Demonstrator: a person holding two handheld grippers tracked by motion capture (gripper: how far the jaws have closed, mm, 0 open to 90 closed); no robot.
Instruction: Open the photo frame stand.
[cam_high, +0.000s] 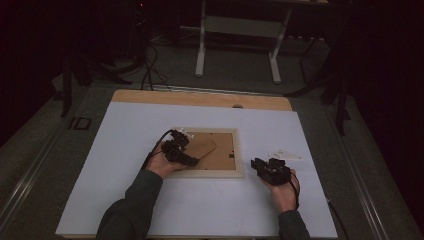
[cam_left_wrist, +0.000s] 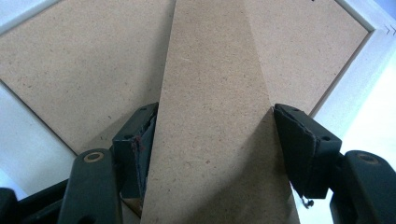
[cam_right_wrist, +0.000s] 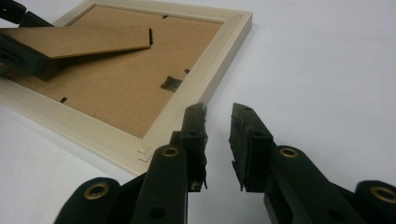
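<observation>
We are working on the back of a picture frame (cam_high: 239, 170), which is lying face down on the white table sheet (cam_high: 125, 200), and we are taking that frame as our landmark. The brown backing board (cam_right_wrist: 116, 88) is sitting inside the frame's pale border, and the easel stand (cam_left_wrist: 210, 130), a tapering strip of the same fibreboard, is the piece in hand.

Our left gripper (cam_high: 180, 150) is reaching over the frame's near-left corner. Its jaws are flanking the stand's two long edges, spread wide; the pads appear to be meeting those edges, so we are judging it a light grasp on the stand, though we cannot be sure how firmly it is pressing. Our right gripper (cam_right_wrist: 217, 135) is resting on the sheet just off the frame's near-right corner, jaws parted a little with nothing between them.

As for progress, the stand is already lifting clear of the backing at its free end, tilted up rather than lying flat. What is left, we judge, is swinging it out fully and then raising the frame upright.

The stand's long axis is running from the frame's near-left corner toward its middle, widening toward our gripper. A small white card (cam_high: 285, 155) is lying beyond the frame's right side.
</observation>
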